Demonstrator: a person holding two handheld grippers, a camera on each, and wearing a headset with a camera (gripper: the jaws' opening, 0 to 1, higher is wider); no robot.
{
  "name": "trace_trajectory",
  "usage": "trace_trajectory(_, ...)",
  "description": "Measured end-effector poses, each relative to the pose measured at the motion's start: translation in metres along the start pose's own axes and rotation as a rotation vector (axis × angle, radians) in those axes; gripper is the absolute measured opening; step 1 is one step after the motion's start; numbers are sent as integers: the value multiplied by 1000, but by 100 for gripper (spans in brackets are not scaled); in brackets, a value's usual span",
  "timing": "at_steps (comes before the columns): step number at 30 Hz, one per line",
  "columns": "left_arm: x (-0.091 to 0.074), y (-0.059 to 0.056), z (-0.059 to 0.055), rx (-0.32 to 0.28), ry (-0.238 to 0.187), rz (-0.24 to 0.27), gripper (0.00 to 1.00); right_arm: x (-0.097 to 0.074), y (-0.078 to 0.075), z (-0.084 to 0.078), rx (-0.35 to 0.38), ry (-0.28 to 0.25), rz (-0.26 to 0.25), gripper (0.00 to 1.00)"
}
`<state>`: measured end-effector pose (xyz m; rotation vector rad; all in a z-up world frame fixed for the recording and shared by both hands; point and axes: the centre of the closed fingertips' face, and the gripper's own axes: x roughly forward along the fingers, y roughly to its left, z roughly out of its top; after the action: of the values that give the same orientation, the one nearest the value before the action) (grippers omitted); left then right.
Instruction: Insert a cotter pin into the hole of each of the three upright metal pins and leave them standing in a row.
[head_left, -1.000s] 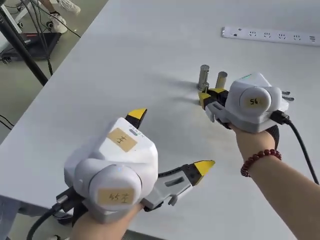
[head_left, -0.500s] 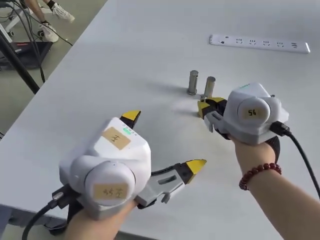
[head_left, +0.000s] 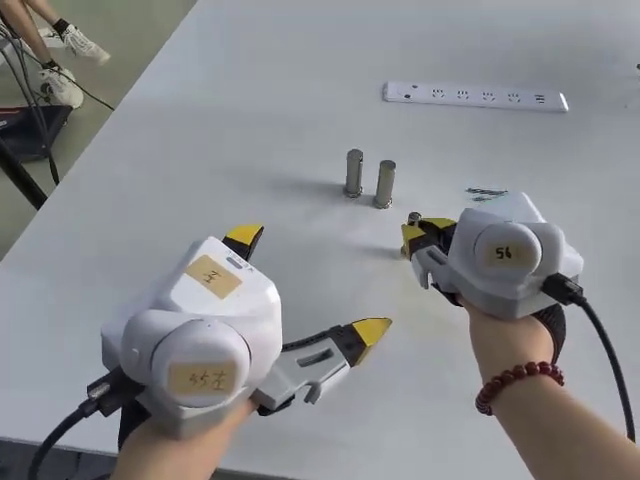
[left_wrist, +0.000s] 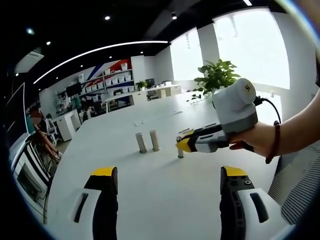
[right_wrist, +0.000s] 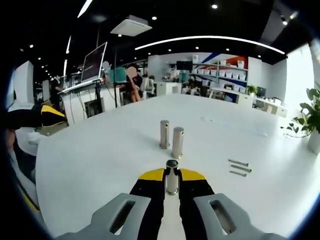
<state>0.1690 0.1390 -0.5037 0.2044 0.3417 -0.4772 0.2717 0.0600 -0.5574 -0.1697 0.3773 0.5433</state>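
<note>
While the right tool (head_left: 415, 236) is clamped on the third pin (right_wrist: 172, 172) near the two pins (head_left: 354, 172) standing on the desk (head_left: 250, 120), the left tool (head_left: 308, 283) gapes open and the cotter pins (right_wrist: 239, 167) lie untouched, so nothing's inserted yet, I reckon.

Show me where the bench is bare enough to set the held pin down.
Bare table runs wide left of the two standing pins, and between them and the power strip. There is also room between the pins and the open left gripper. It is crowded to their right: the right gripper with its held pin, and the cotter pins beside it.
</note>
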Motion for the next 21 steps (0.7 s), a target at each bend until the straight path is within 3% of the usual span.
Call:
trace_trajectory(5,0,-2,0,10,-3,-10,84,-9,-9,-4,37,12,-80,4)
trace_trajectory(12,-1,1,1,-3,-5,-2,84,-14,-13,-15,65,45,-145,4)
trace_trajectory(21,-1,1,1,-1,-6,-5,83,-17,-17,-16,84,28,-206,4)
